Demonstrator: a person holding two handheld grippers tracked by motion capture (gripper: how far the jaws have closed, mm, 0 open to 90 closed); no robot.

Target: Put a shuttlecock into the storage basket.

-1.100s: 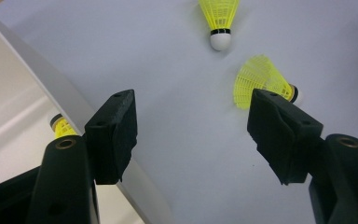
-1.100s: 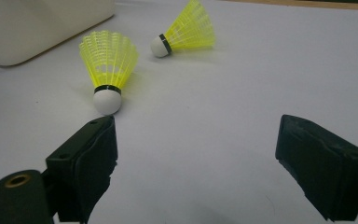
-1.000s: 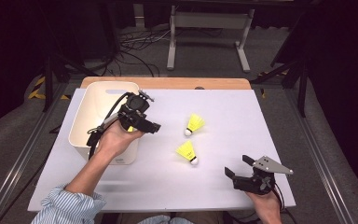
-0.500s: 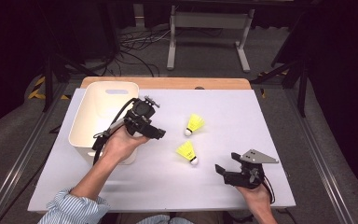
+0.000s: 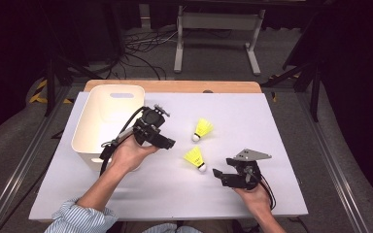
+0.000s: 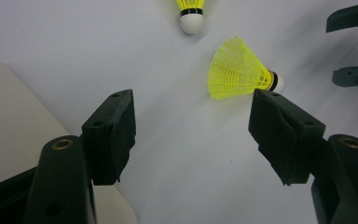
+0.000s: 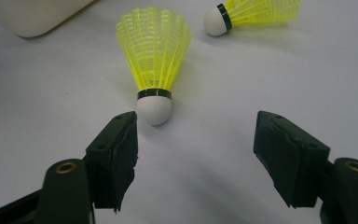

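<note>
Near shuttlecock by closing, still empty right tongs, left tongs released, bin behind

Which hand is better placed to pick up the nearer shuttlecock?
Right. The right tool points at the nearer shuttlecock, its cork just ahead of the open jaws; the left tool sits beside its skirt.

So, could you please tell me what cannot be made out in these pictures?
- White bin: its floor near the left gripper, high view, hidden by that gripper and hand.
- Farther shuttlecock: its skirt, left gripper view, cut by the top edge.
</note>
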